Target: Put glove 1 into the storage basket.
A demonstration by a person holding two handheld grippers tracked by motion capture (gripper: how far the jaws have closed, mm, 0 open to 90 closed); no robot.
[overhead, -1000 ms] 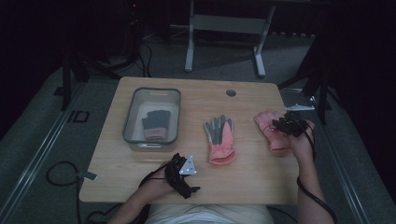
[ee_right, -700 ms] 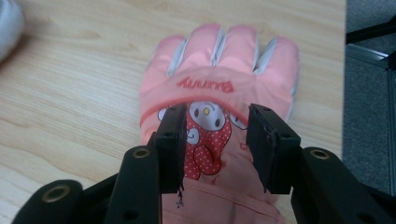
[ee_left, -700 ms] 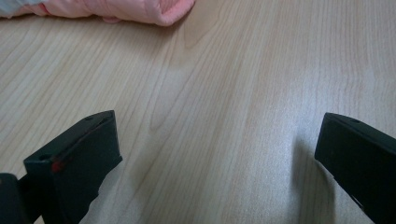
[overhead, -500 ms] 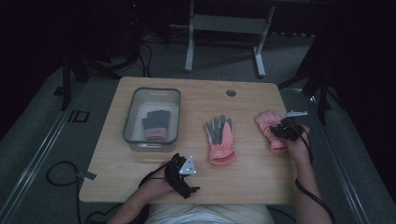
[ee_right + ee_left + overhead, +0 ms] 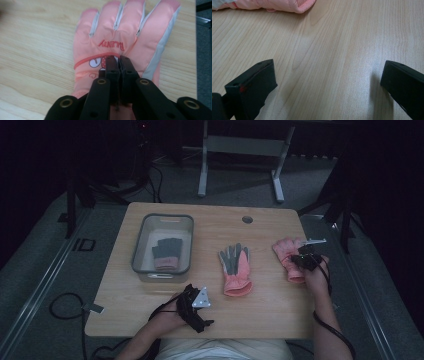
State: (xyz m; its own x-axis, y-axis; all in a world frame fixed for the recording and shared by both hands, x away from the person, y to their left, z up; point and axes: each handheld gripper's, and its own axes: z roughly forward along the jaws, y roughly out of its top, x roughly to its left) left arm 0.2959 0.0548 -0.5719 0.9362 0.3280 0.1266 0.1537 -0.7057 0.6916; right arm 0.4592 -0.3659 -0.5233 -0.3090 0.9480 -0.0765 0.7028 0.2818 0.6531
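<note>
Pink glove at right table edge, pinched by right gripper.
Jaws closed on its back fabric. Left gripper rests near front edge, jaws wide, holding nothing.

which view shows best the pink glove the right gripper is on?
Right gripper view: the pink padded glove with grey finger trim lies back-up, red lettering readable, the right gripper pinched shut on its fabric. The high view shows it small at the wooden table's right edge, partly under the hand.
</note>
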